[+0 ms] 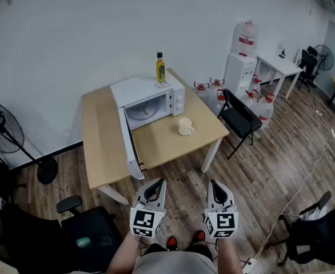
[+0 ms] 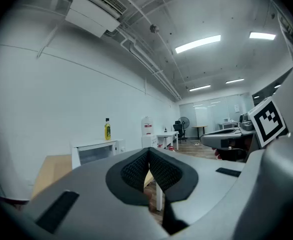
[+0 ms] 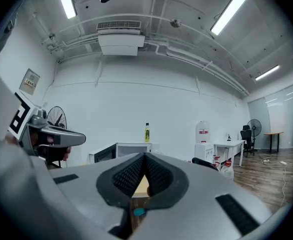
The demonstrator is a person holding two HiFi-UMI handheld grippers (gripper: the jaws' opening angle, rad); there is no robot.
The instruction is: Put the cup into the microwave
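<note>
A cream cup [image 1: 185, 127] stands on the wooden table [image 1: 99, 136], just right of the white microwave [image 1: 147, 99]. The microwave's door [image 1: 130, 144] hangs open toward the table's front edge. In the head view both grippers are held side by side over the floor, short of the table. My left gripper [image 1: 154, 188] has its jaws shut with nothing between them [image 2: 149, 153]. So does my right gripper [image 1: 216, 188], whose pads meet at the tips [image 3: 145, 156]. Both gripper views look level toward the microwave [image 2: 97, 150] [image 3: 119, 151]; the cup is hidden behind the jaws.
A yellow oil bottle [image 1: 160, 68] stands on the microwave. A black folding chair [image 1: 239, 116] sits at the table's right end, with a water dispenser [image 1: 242, 61] and jugs behind it. A floor fan [image 1: 4, 130] and an office chair [image 1: 70, 227] are on the left.
</note>
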